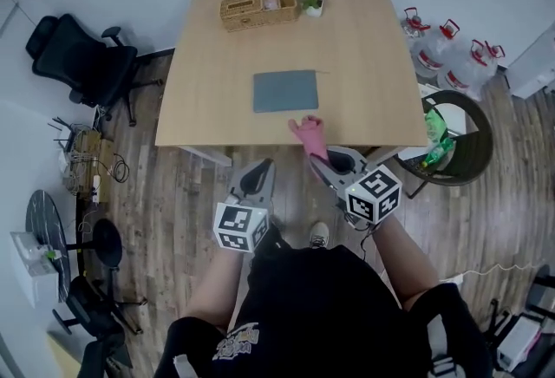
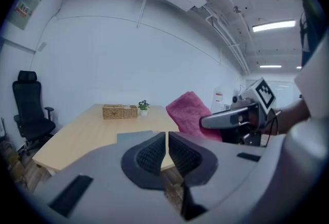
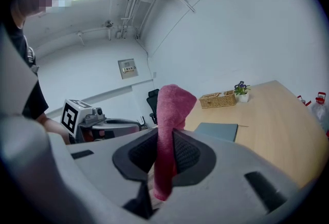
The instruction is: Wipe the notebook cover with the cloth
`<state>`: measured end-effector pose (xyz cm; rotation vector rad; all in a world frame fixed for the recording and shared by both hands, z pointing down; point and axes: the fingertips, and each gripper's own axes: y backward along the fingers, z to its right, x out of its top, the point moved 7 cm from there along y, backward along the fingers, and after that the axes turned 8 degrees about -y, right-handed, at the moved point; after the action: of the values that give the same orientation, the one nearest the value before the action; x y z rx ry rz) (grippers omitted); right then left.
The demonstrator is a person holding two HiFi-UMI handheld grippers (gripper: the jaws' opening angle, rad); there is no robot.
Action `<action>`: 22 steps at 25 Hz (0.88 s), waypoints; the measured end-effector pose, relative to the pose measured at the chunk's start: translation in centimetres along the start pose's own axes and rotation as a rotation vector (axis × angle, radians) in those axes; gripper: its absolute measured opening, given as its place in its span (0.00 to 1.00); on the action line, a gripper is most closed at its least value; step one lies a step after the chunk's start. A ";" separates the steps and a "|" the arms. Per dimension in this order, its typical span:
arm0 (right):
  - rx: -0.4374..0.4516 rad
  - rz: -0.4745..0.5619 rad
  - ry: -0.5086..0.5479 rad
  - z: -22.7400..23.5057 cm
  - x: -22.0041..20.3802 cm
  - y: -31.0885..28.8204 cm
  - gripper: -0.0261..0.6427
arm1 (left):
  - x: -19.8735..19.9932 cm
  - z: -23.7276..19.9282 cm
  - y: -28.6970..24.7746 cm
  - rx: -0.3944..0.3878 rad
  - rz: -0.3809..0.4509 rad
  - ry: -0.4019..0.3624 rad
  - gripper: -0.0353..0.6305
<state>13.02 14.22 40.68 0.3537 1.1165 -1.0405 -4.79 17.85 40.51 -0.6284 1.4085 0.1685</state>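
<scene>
1. Pinched between the ribbed pads of the right gripper [image 3: 165,153]: a fuzzy pink cloth [image 3: 171,107], folded and upright.
2. Closed pad to pad on nothing: the left gripper [image 2: 167,152].
3. Lay ahead of both grippers: a flat grey rectangular notebook [image 1: 286,91] on a smooth pale wooden table [image 1: 364,47], with bare wood all round it.
4. Stood farther ahead, near the far edge: a woven wicker basket [image 1: 257,9] and a small potted plant [image 1: 311,0].

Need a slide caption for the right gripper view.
Right tool grips pink cloth; grey notebook lies on table ahead.
</scene>
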 end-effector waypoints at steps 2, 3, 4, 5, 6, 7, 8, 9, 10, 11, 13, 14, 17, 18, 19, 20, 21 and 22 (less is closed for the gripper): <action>0.009 -0.005 0.002 -0.9 -0.6 0.0 0.14 | -0.6 0.3 1.4 0.010 -0.007 0.010 0.08; 0.012 -0.006 0.002 -1.5 -0.9 -0.1 0.14 | -0.8 0.3 2.0 0.012 -0.010 0.014 0.08; 0.015 -0.007 0.003 -2.0 -1.1 -0.2 0.14 | -1.0 0.1 2.6 0.013 -0.011 0.017 0.08; 0.017 -0.008 0.003 -2.6 -1.3 -0.3 0.14 | -1.1 0.0 3.1 0.014 -0.011 0.018 0.08; 0.015 -0.009 0.003 -3.1 -1.5 -0.5 0.14 | -1.2 -0.3 3.6 0.012 -0.010 0.020 0.08; 0.012 -0.010 0.003 -3.6 -1.7 -0.8 0.14 | -1.3 -0.6 4.1 0.007 -0.009 0.023 0.08; 0.006 -0.009 0.002 -4.1 -1.9 -1.1 0.14 | -1.3 -0.9 4.5 -0.001 -0.009 0.025 0.08; -0.002 -0.007 0.000 -4.5 -2.0 -1.5 0.14 | -1.4 -1.3 4.8 -0.012 -0.008 0.025 0.08; -0.009 -0.004 -0.002 -4.9 -2.0 -1.9 0.14 | -1.4 -1.7 5.2 -0.023 -0.007 0.025 0.08; -0.018 0.000 -0.006 -5.4 -2.1 -2.3 0.14 | -1.4 -2.1 5.5 -0.033 -0.005 0.024 0.08; -0.037 0.010 -0.013 -6.4 -2.4 -3.0 0.14 | -1.5 -2.9 6.2 -0.054 0.002 0.021 0.08; -0.049 0.018 -0.015 -6.9 -2.4 -3.3 0.14 | -1.5 -3.3 6.5 -0.065 0.006 0.020 0.08; -0.086 0.042 -0.032 -8.3 -2.7 -3.9 0.14 | -1.6 -4.6 7.3 -0.104 0.013 0.018 0.08; -0.099 0.049 -0.037 -8.8 -2.8 -4.1 0.14 | -1.5 -4.9 7.6 -0.116 0.016 0.016 0.08; -0.111 0.055 -0.040 -9.3 -2.9 -4.2 0.14 | -1.4 -5.3 7.9 -0.129 0.020 0.014 0.08; -0.123 0.061 -0.041 -9.7 -2.9 -4.3 0.14 | -1.4 -5.6 8.1 -0.141 0.025 0.011 0.08; -0.136 0.067 -0.043 -10.0 -3.0 -4.4 0.14 | -1.3 -5.9 8.3 -0.153 0.028 0.009 0.08; -0.148 0.073 -0.045 -10.2 -3.2 -4.5 0.14 | -1.4 -6.2 8.5 -0.165 0.030 0.007 0.08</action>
<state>3.38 20.67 39.97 0.2492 1.1248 -0.8919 -14.40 22.15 39.01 -0.7444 1.4201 0.3088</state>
